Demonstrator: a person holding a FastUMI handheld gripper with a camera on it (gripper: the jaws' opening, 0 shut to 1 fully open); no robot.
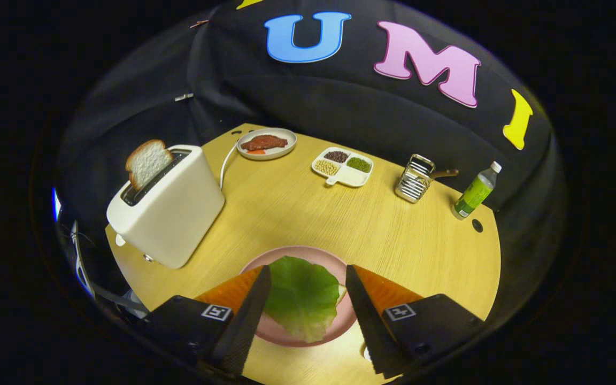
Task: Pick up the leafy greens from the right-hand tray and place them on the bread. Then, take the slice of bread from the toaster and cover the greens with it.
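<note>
Currently, the gripper [308, 278] hovers at lower centre of the frame with its fingers spread and nothing between the pads. The greens [301, 302] lie flat on the pink plate [286, 256], between the fingers. A pale sliver at the leaf's right edge suggests bread beneath; the leaf hides the rest, so this cannot be confirmed. Judged from this layout, step one is complete and step two is pending. The slice [147, 162] stands upright in the toaster [171, 206], upper left of the plate. The next move calls for travel up-left, fingers aligned across the slice's faces, then closure. The slice's lower part is hidden in the slot.
</note>
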